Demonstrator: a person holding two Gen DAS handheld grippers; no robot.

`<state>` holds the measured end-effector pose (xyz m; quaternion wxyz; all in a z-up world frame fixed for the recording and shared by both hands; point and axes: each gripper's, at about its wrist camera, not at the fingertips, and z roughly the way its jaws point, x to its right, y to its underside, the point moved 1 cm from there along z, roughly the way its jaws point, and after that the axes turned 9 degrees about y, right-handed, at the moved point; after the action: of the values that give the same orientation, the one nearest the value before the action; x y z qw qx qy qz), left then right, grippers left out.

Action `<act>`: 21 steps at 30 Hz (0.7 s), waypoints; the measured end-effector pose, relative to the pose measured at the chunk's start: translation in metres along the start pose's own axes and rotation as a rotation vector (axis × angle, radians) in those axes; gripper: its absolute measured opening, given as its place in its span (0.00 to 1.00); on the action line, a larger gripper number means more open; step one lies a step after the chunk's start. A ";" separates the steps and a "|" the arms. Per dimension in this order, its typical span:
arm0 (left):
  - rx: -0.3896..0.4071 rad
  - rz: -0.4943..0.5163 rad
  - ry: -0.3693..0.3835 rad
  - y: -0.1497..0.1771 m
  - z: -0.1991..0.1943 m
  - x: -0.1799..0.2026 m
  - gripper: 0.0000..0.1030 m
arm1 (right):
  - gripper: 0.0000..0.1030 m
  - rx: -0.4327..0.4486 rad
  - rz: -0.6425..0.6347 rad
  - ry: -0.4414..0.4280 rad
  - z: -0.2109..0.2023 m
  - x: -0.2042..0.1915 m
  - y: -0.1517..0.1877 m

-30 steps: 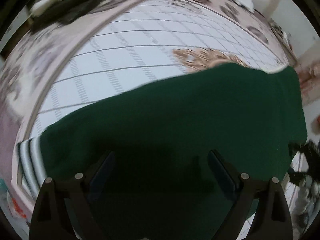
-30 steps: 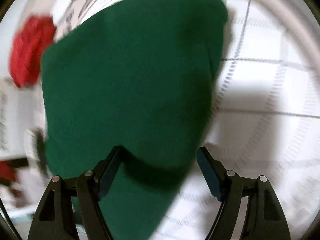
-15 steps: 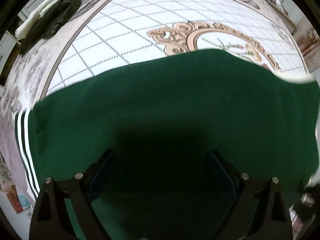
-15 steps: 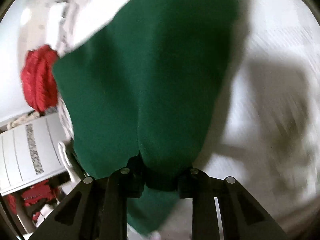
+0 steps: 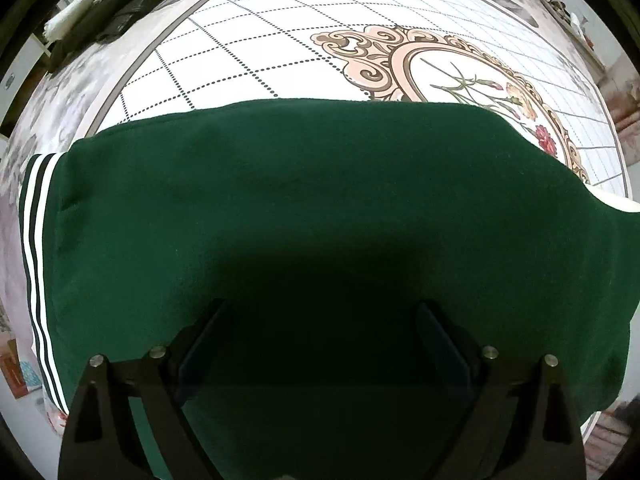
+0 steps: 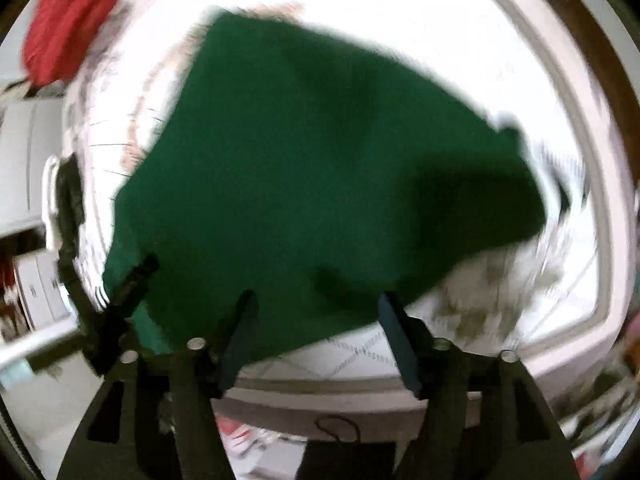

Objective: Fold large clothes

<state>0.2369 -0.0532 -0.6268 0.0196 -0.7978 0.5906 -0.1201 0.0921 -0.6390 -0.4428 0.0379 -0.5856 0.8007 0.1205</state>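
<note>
Garment: green garment (image 5: 320,208) lies spread on the patterned rug (image 5: 280,52).
Left claw (image 5: 320,344): released, above the cloth.
Right claw (image 6: 316,320): released at the near edge.
Risk: a shallow pinch takes one layer, skewing the fold.

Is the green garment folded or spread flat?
Folded: the green garment lies as a compact block on the rug, striped cuff tucked alongside.

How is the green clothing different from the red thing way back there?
The green garment is dark green; the red bundle is bright red. The green garment lies spread out wide in front of the right claw, while the red bundle sits bunched up in a heap. The green garment fills most of the right wrist view; the red bundle shows small, off in a far corner. Both look like soft cloth.
</note>
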 end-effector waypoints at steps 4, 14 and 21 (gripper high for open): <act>0.001 -0.009 -0.001 0.000 0.000 -0.002 0.92 | 0.83 0.173 -0.134 0.090 -0.033 -0.037 -0.065; 0.011 -0.020 -0.016 -0.001 0.003 0.007 0.92 | 0.27 0.107 -0.276 0.133 0.054 -0.051 -0.179; 0.013 0.011 -0.041 -0.004 0.000 0.010 0.92 | 0.06 0.279 -0.184 0.051 -0.009 -0.028 -0.149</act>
<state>0.2437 -0.0615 -0.6238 0.0376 -0.7966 0.5937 -0.1076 0.2431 -0.6574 -0.4503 0.1095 -0.6483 0.7534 -0.0106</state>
